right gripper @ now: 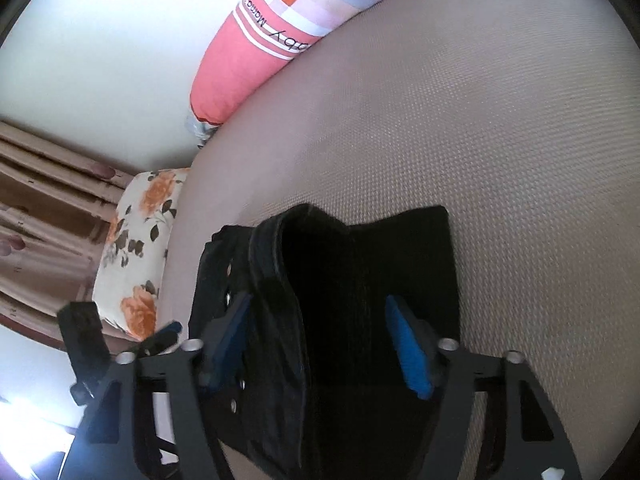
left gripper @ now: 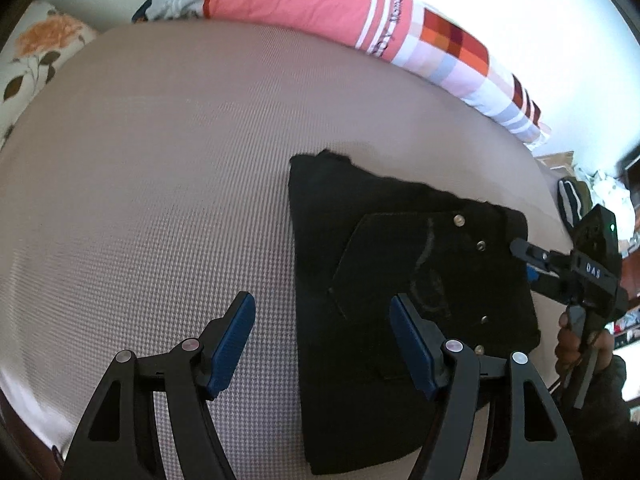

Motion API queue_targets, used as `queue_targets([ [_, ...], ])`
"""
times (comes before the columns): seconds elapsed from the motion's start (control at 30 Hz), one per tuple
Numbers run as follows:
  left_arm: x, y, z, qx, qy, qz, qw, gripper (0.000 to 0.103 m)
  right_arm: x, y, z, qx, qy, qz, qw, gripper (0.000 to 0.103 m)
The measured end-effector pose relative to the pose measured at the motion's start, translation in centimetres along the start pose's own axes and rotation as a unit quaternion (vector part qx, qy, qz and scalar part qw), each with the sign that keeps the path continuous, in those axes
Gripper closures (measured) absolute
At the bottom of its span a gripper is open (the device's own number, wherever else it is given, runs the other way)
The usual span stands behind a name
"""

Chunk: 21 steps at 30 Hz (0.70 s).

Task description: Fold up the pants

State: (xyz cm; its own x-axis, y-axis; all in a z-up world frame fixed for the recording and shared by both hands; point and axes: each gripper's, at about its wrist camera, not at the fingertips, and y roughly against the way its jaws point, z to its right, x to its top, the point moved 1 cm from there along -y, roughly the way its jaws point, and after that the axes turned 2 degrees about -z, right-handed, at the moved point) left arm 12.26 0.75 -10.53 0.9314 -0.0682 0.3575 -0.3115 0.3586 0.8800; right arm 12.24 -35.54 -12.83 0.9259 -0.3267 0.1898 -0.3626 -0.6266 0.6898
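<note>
Garment: the black denim pants [left gripper: 400, 280], folded into a thick rectangular bundle, lie flat on the beige woven mattress surface [left gripper: 160, 200], toward its near edge; a hexagonal back pocket and metal rivets face up.
Long axis: in the left wrist view the bundle runs from near to far, away from the left claw; its short width runs across, toward the right claw.
Left gripper [left gripper: 322, 344]: black two-finger claw with blue pads, spread wide and holding nothing; one pad hangs over bare mattress, the other over the bundle's left part, so the claw straddles the left edge. Whether a pad touches the cloth cannot be told.
Right gripper [right gripper: 318, 344]: same build, pads partly spread, a raised roll of waistband and layers of denim between them. Neither blue pad is visibly pressed into the cloth, so it reads as not gripping.
Nearer hand: judged the right one, since cloth already sits inside its span; the left claw has only an edge beneath it.
Deciding relation: judged, the two claws face each other across the short width, each at one long edge.
Surroundings: a coral and checked bolster pillow [left gripper: 320, 4] lies along the far side, a floral cushion [right gripper: 136, 248] at one end.
</note>
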Motion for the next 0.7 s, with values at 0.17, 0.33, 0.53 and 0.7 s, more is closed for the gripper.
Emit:
queue_targets([
  [0.17,0.1,-0.3,0.3,-0.002,-0.004,0.0,1.0,0.033,-0.4,1.6,-1.4,0.006,-0.01,0.022,1.0,0.093],
  [0.33,0.9,0.3,1.4,-0.008,-0.021,0.017,0.9996,0.033,-1.6,5.0,-3.3,-0.019,0.002,0.066,0.998,0.094],
  [0.53,1.7,-0.5,2.9,-0.009,-0.043,0.018,0.9989,0.033,-2.6,5.2,1.8,-0.092,-0.058,0.08,0.991,0.095],
  [0.7,1.3,-3.7,3.4,0.013,-0.062,-0.015,0.9979,0.033,-2.5,4.6,2.8,-0.103,-0.071,0.076,0.989,0.082],
])
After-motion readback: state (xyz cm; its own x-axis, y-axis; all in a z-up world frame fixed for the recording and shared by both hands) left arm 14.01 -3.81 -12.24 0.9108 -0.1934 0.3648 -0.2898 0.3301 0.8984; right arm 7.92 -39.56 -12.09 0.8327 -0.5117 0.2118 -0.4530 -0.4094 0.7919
